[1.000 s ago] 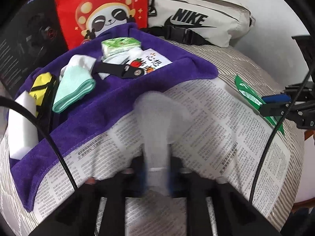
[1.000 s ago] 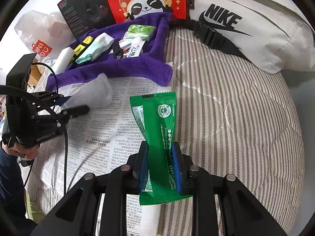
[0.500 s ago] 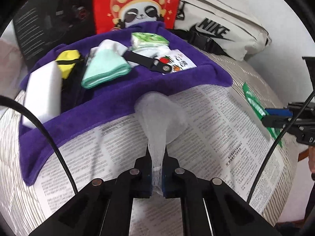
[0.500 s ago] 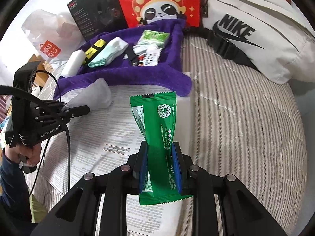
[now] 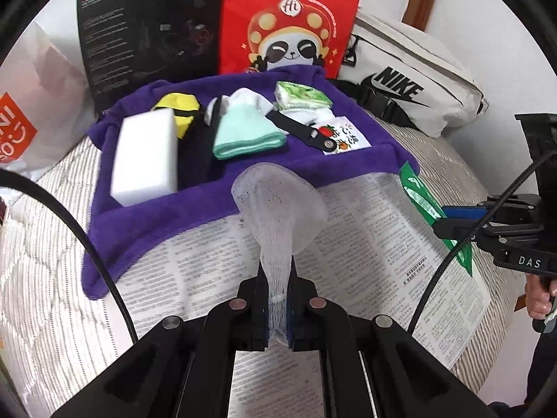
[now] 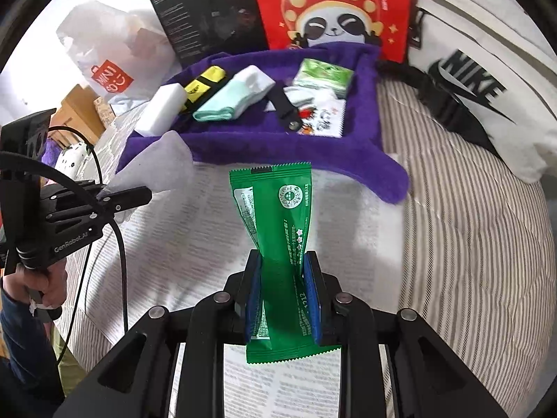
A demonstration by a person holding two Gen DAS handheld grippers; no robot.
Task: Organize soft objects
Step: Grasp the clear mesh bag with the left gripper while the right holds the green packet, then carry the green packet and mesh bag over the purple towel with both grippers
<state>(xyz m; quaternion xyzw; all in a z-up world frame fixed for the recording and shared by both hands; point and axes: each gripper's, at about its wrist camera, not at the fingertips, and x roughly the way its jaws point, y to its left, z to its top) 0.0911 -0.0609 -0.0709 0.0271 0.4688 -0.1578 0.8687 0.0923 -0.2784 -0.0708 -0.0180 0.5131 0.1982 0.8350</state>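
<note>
Now nearer the towel (image 5: 146,216): left hand-held gripper (image 5: 276,308) clamped on mesh (image 5: 278,205), right hand-held gripper (image 6: 282,299) on packet (image 6: 278,216); drop-off close.

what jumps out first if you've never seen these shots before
The red panda bag propped at the back grabs the eye first, with the purple towel spread before it, holding small soft items. Up close, the right claw is clamped on a green packet, and the left claw pinches a white mesh net above the newspaper.
</note>
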